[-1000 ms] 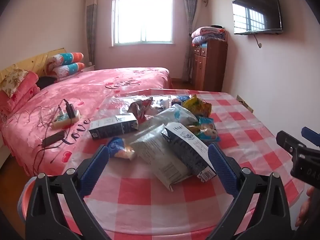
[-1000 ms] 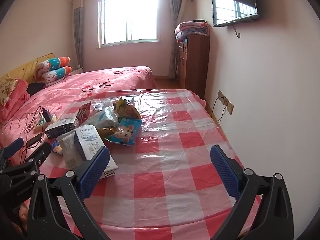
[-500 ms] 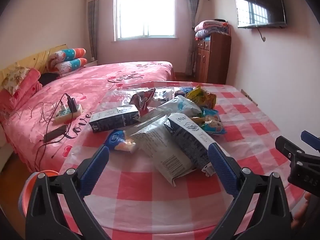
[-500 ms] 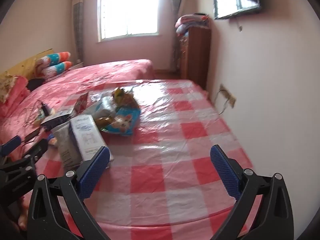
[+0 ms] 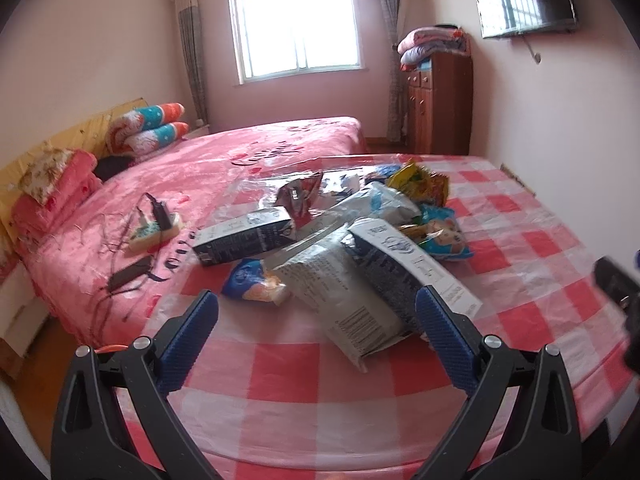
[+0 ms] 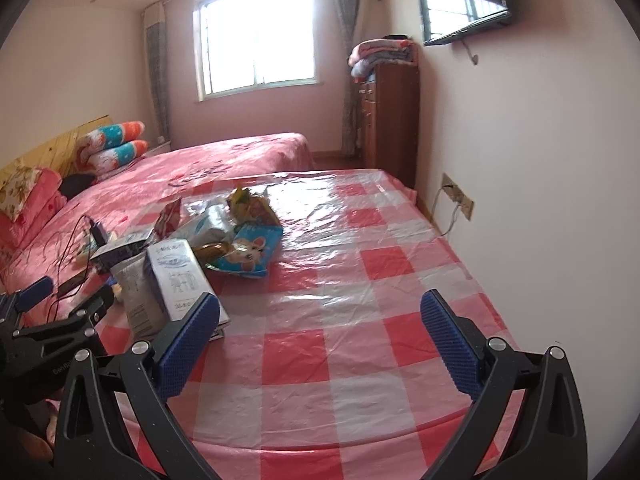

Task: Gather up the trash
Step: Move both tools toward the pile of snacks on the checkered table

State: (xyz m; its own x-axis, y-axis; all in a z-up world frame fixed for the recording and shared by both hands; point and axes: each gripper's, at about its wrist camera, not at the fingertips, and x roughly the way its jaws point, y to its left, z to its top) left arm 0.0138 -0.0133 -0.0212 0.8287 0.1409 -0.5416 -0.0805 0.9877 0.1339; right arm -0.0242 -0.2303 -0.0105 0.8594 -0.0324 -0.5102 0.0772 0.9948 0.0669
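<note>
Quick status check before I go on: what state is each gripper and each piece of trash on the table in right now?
left gripper: open, empty, facing the pile
right gripper: open, empty, over bare tablecloth
near milk carton: lying flat, on the grey bag
far milk carton: lying on its side
grey bag: flat, crumpled
blue mouse wrapper: lying flat
yellow wrapper: crumpled, open

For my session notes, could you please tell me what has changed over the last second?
The left gripper has come closer to the trash pile, which now looms larger; the right gripper has swung slightly. Both stay open and empty. The grey snack bag, milk carton and the other wrappers lie unmoved on the checked tablecloth.
</note>
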